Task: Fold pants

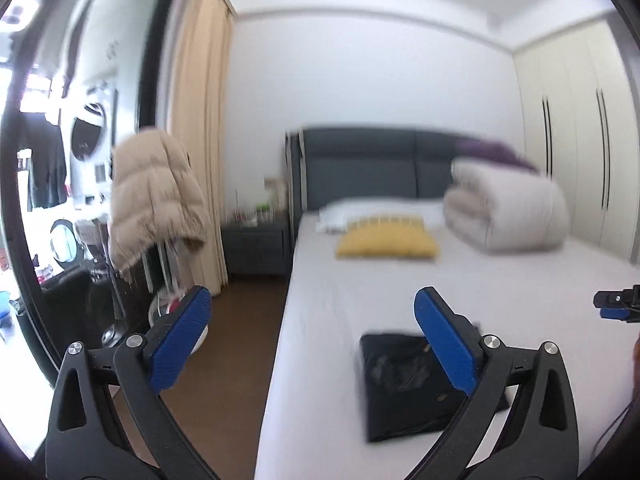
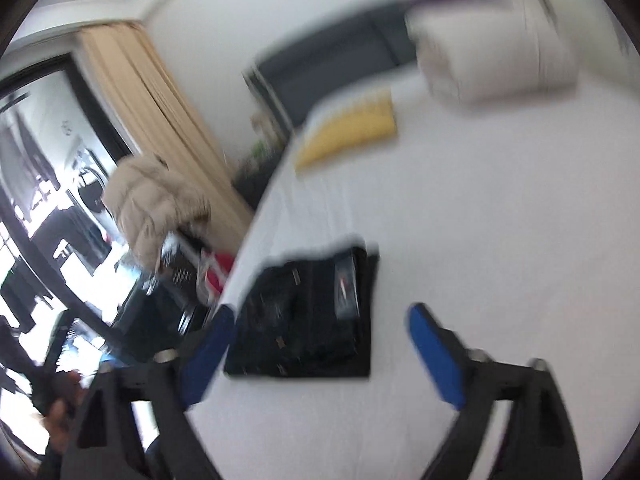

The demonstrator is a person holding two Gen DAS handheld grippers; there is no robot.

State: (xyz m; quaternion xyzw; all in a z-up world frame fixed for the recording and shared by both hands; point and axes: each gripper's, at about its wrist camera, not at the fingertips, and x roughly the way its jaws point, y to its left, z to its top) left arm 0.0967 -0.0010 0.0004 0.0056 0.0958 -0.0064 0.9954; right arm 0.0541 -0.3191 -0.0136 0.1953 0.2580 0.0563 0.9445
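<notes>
The black pants (image 1: 404,388) lie folded into a compact rectangle on the white bed (image 1: 360,280) near its left edge; they also show in the blurred right wrist view (image 2: 308,316). My left gripper (image 1: 312,320) is open and empty, held above and short of the pants, its right finger overlapping them in view. My right gripper (image 2: 320,332) is open and empty, raised above the pants. Its tip shows at the right edge of the left wrist view (image 1: 616,304).
A yellow cushion (image 1: 386,240), a white pillow (image 1: 360,210) and a rolled duvet (image 1: 508,208) lie at the head of the bed by the dark headboard (image 1: 360,168). A beige puffer jacket (image 1: 156,196) hangs left of the bed over brown floor (image 1: 240,340). Wardrobes (image 1: 572,128) stand right.
</notes>
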